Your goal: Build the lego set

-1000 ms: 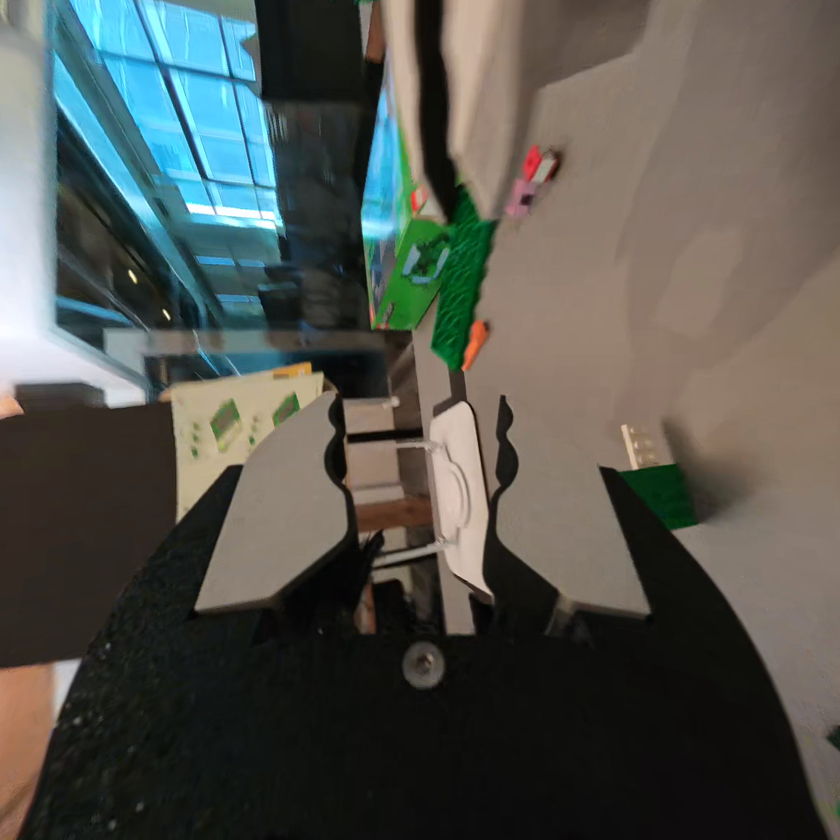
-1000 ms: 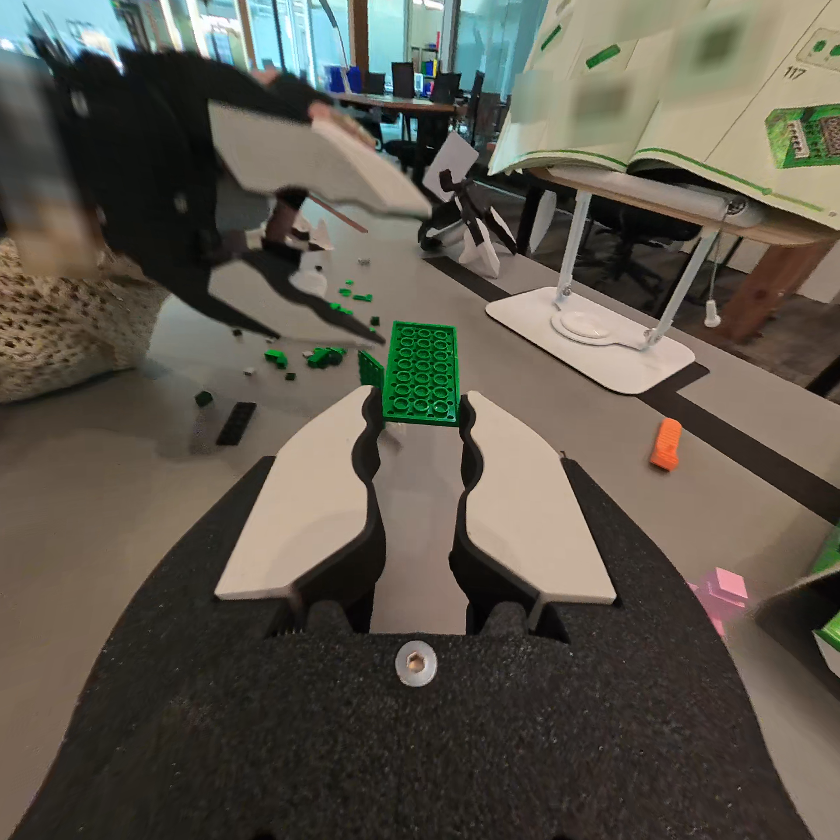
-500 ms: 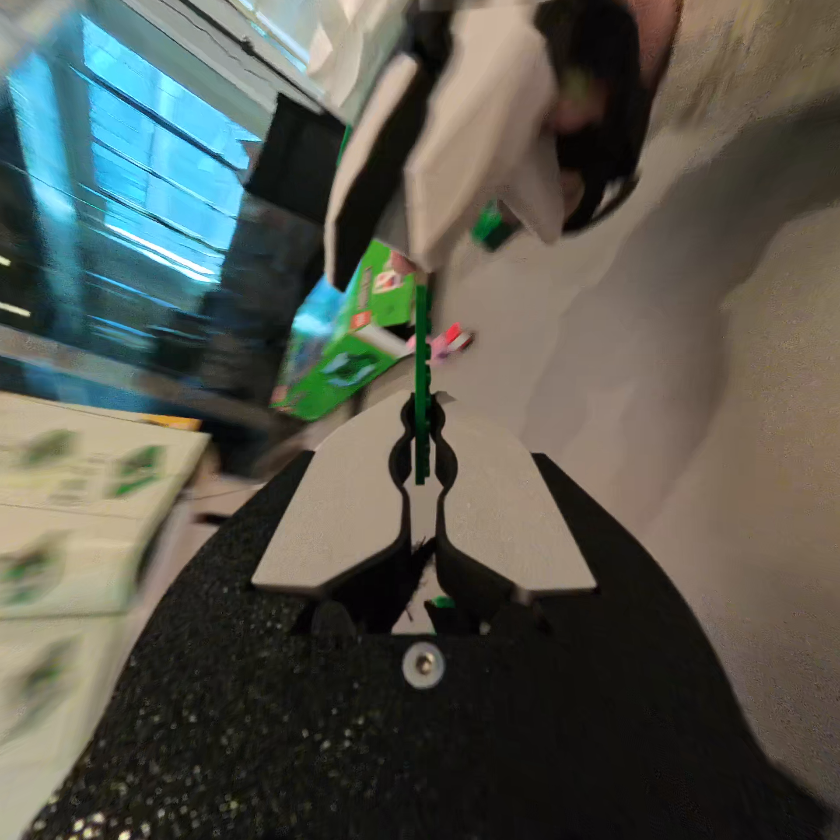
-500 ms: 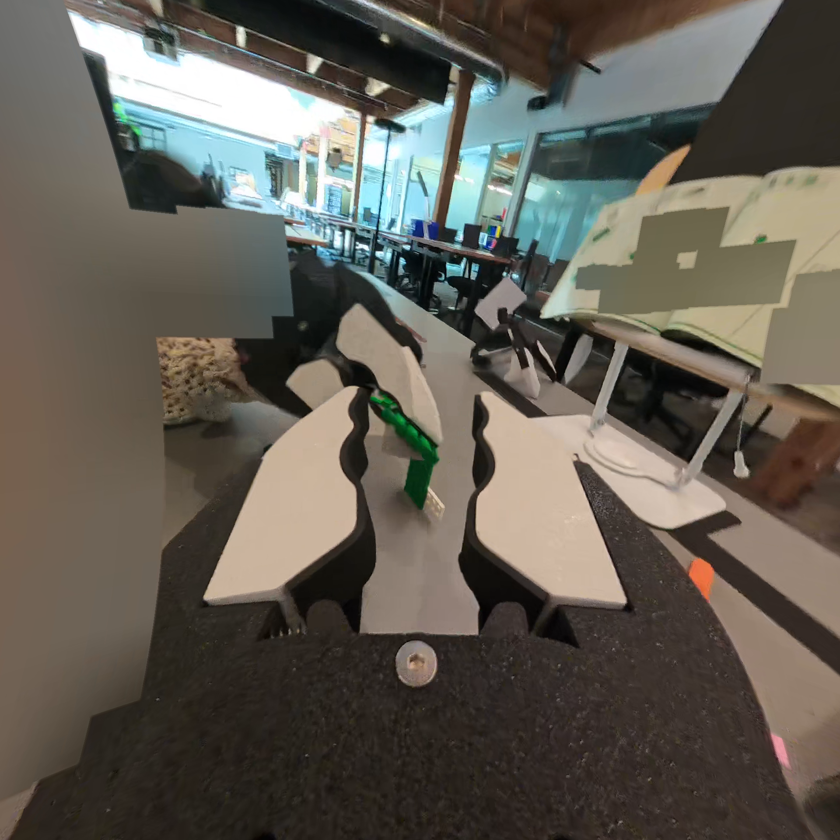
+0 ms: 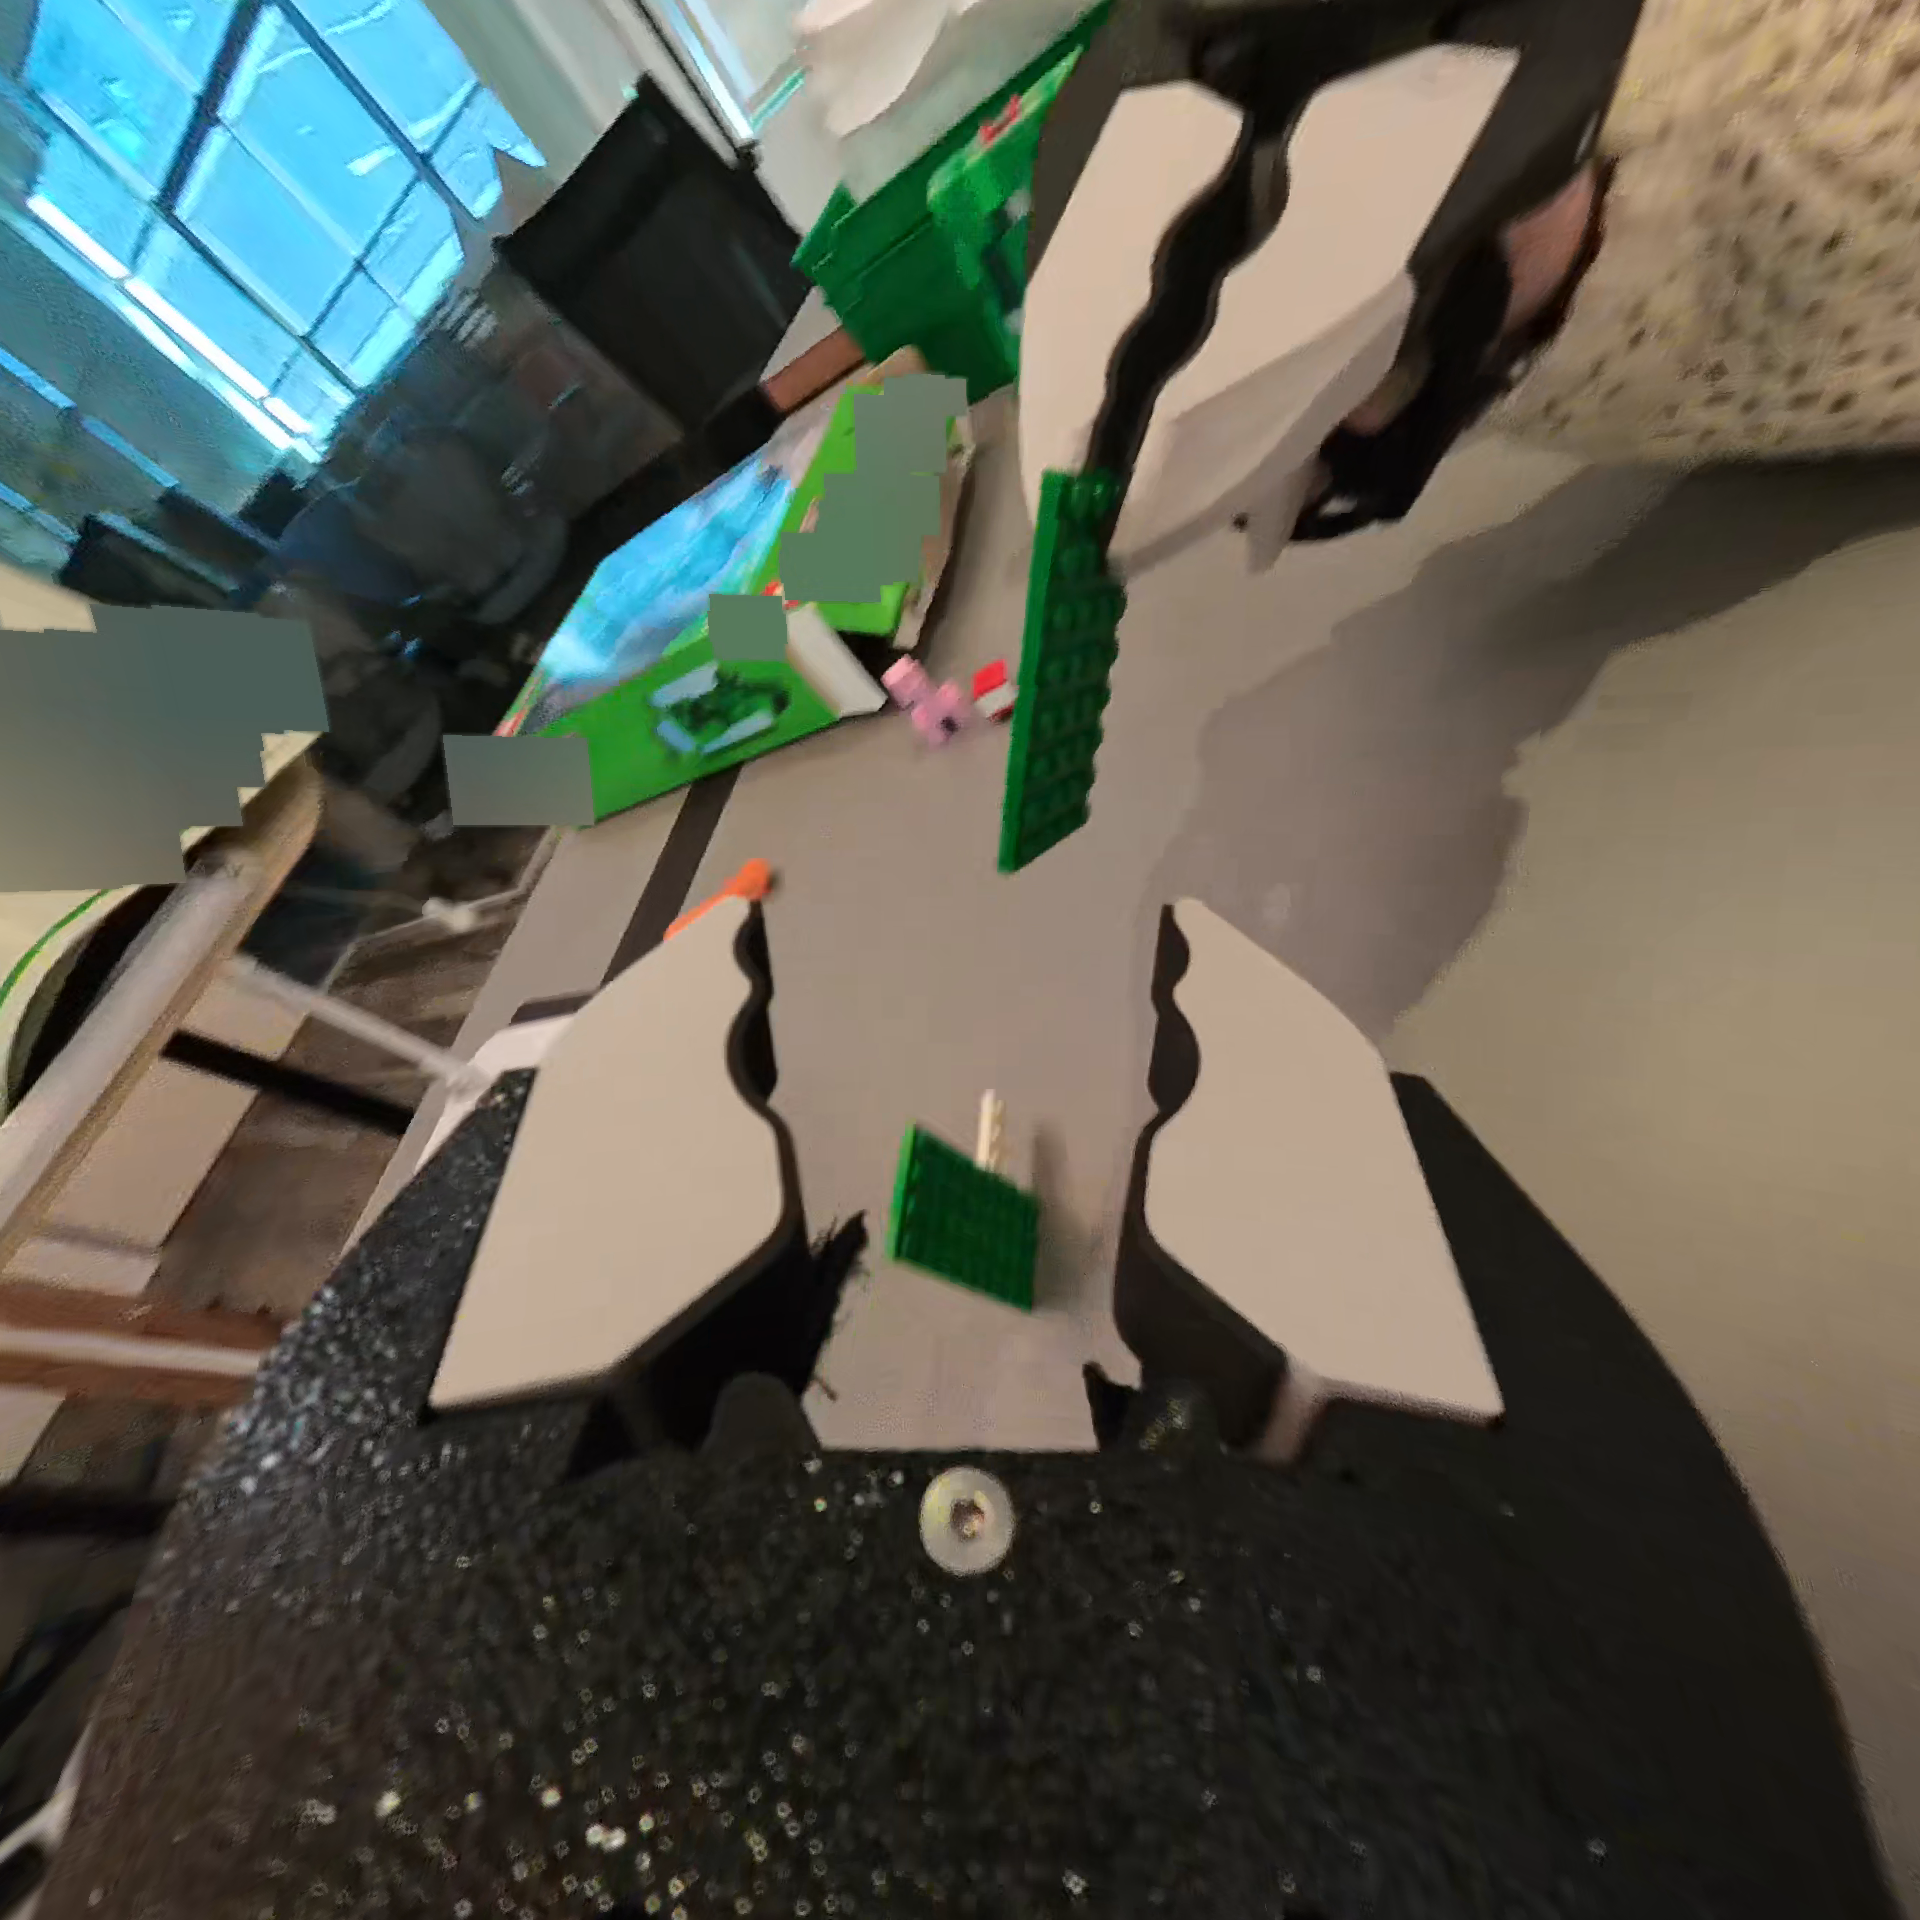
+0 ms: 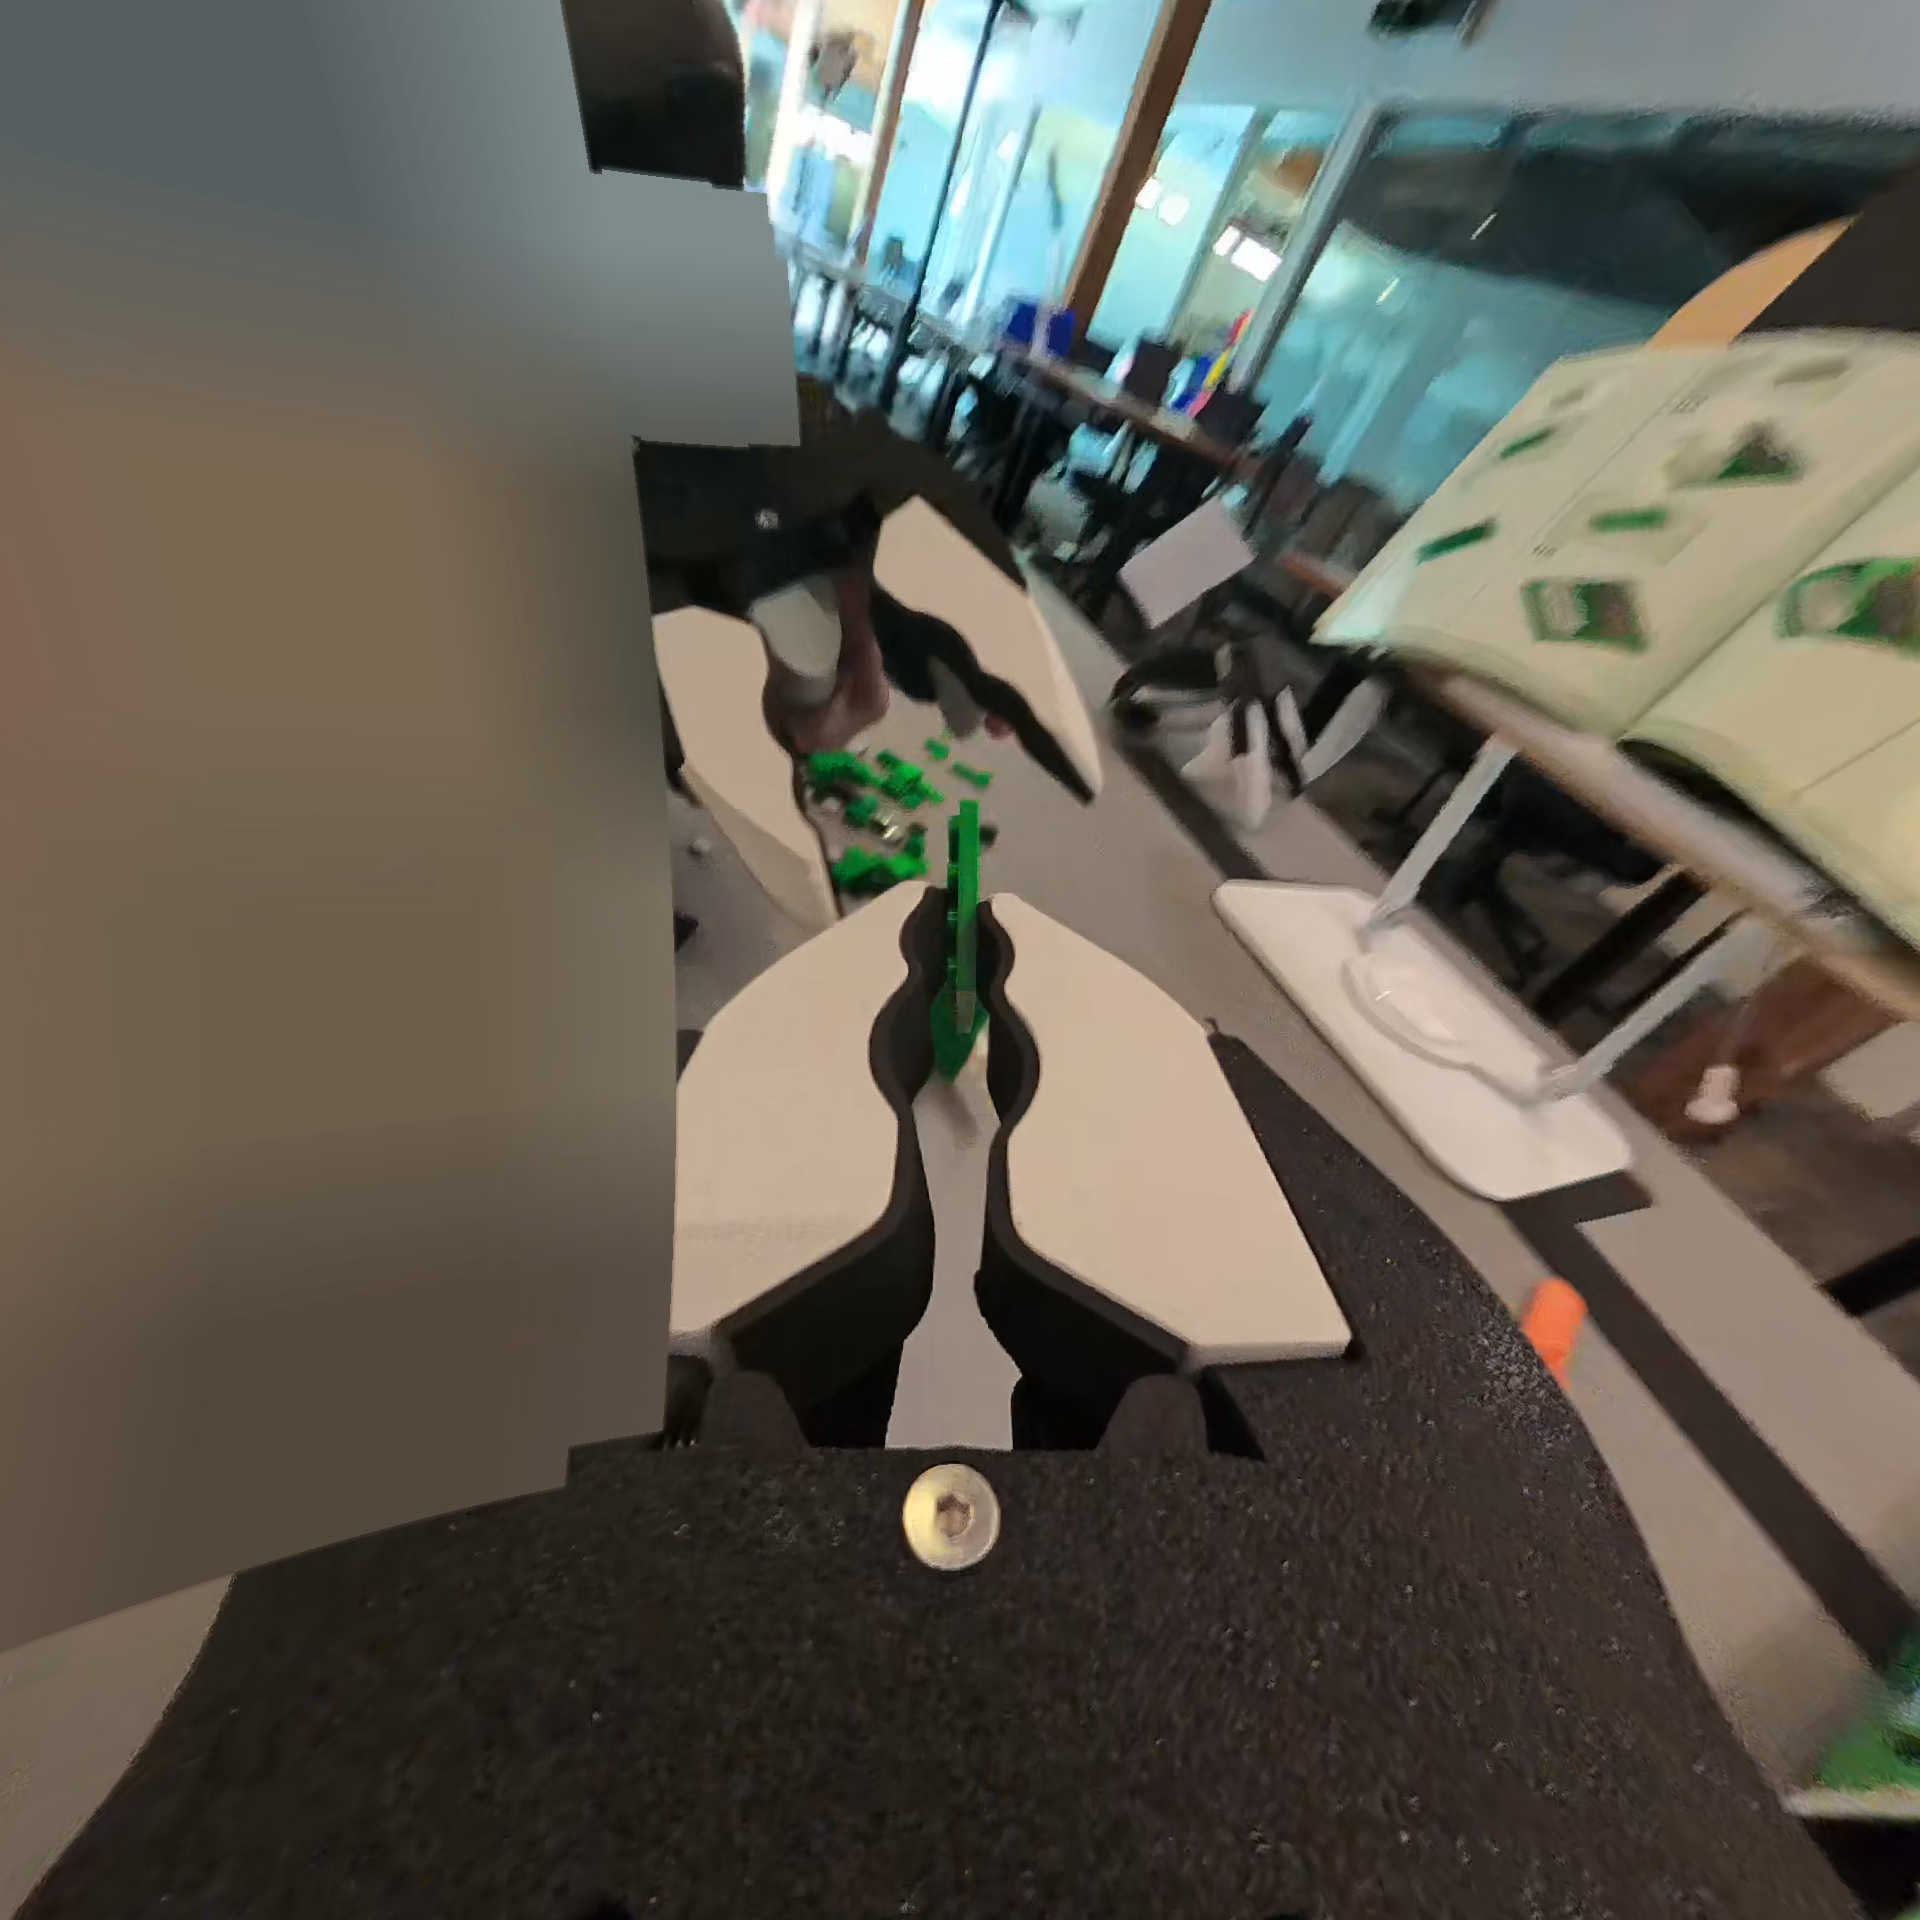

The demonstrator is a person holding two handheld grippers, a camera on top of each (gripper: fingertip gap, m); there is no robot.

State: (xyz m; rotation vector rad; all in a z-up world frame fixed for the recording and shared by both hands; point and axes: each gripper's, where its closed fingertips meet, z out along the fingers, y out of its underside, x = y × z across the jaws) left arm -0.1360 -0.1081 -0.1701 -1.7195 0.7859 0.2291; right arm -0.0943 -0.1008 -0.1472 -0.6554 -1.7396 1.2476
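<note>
My right gripper (image 6: 961, 904) is shut on a long green studded plate (image 6: 964, 914), seen edge-on between its fingers. The left wrist view shows the same plate (image 5: 1060, 675) hanging from the right gripper (image 5: 1091, 488) above the grey table. My left gripper (image 5: 961, 914) is open and empty, apart from the plate and below it. It also shows farther off in the right wrist view (image 6: 883, 707). A smaller green plate (image 5: 966, 1216) with a white piece (image 5: 992, 1127) beside it lies on the table between the left fingers.
Several loose green pieces (image 6: 873, 800) lie on the table beyond the grippers. An open instruction booklet (image 6: 1662, 582) sits on a white stand (image 6: 1423, 1039) at the right. A green box (image 5: 707, 665), a pink figure (image 5: 925, 707) and an orange piece (image 6: 1553, 1340) lie nearby. One gripper's finger ends stand about 6 cm off the other's.
Half a second ago my left gripper was shut on the long green plate and the right was open around it. Now the right is shut on it and the left has opened and drawn back.
</note>
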